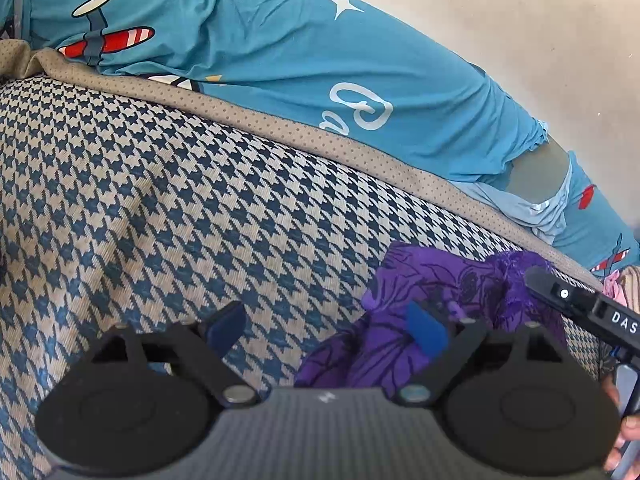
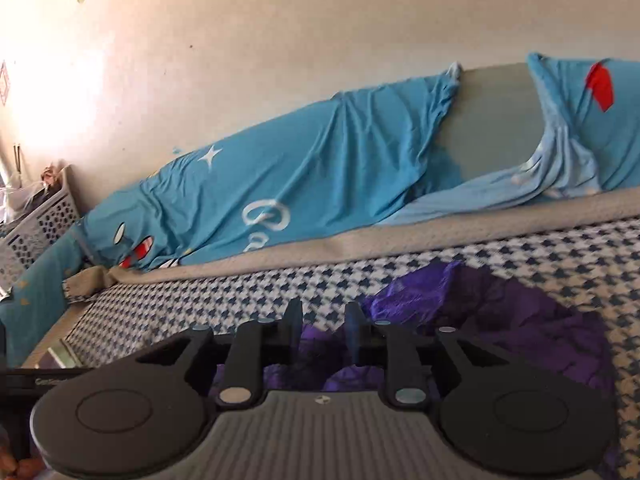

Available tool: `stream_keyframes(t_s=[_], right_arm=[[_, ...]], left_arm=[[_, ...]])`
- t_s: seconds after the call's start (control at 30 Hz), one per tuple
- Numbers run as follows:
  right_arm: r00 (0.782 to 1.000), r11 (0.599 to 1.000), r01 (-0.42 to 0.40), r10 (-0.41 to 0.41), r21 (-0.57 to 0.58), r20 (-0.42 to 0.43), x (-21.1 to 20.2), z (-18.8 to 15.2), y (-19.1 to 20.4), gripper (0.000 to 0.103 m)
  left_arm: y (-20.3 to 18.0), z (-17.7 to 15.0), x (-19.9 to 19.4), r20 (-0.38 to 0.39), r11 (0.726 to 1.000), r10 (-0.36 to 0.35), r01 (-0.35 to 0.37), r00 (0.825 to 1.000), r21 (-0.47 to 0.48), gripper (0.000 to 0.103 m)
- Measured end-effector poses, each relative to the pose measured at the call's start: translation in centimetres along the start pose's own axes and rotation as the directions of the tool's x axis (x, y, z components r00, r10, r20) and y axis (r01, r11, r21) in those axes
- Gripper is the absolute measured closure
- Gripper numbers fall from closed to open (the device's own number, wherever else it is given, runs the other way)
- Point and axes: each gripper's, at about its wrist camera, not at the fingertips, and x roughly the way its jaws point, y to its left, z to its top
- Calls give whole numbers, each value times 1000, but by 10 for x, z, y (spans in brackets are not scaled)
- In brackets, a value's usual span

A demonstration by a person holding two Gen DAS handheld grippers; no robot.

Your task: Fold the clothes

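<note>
Purple garment (image 1: 432, 312) found crumpled on houndstooth cover (image 1: 160, 200). Left gripper (image 1: 326, 330) spread wide beside it; right gripper (image 2: 320, 328) narrowly parted above it, nothing gripped.

A blue and white checked cover (image 1: 168, 184) lies over the bed. A tan dotted blanket edge (image 1: 280, 128) runs along its far side. Behind that, a bright blue sheet (image 2: 320, 168) with a red plane (image 1: 108, 42) and white stars hangs along the pale wall (image 2: 280, 32). A white basket with holes (image 2: 44, 216) stands at the far left.
</note>
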Motion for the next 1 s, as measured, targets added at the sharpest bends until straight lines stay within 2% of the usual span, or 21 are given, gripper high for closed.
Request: stream_keyframes(t_s=[0.03,0.1,0.2,0.37,0.43,0.47,0.5,0.6,0.73,0.87,1.0], right_arm=[[1000,1000,-12,12,1,-15,3,-2,2,69],[999,1000,-16,15,-15,-42,10,-7,8,57],[997,998,-5,0,-70,-74,20,-15,17,48],[995,992,6,-19,-124,-101,35,-27,28,45],[994,990,6,-21,-144,-106,38,-30,31,55],[994,988,9,-24,-152,-102,38,-30,32,74],[995,988,11,-27,-157,-98,39,-30,33,88],[997,986,0,-13,-165,-79,35,-29,35,94],[999,979,-34,28,-202,-28,22,-26,47,95],[992,960,-125,128,-250,-5,-1,-24,65,95],[971,930,-238,234,-279,-47,-20,-33,85,95]], left_arm=[[0,0,0,-2,1000,-2,2,1000,0,15],[0,-1,1,-5,1000,-5,5,1000,1,15],[0,-1,2,-10,1000,-8,8,1000,4,14],[1,-2,4,-23,1000,-15,15,1000,8,13],[0,-2,5,-26,1000,-16,16,1000,12,13],[-1,-2,5,-25,1000,-16,16,1000,12,13],[-1,-2,4,-22,1000,-17,18,1000,9,13],[1,2,0,-6,1000,-17,17,1000,-6,12],[7,13,-11,30,999,-13,15,999,-48,11],[13,29,-39,122,997,-1,10,993,-78,8],[19,38,-62,179,995,4,15,984,-103,8]])
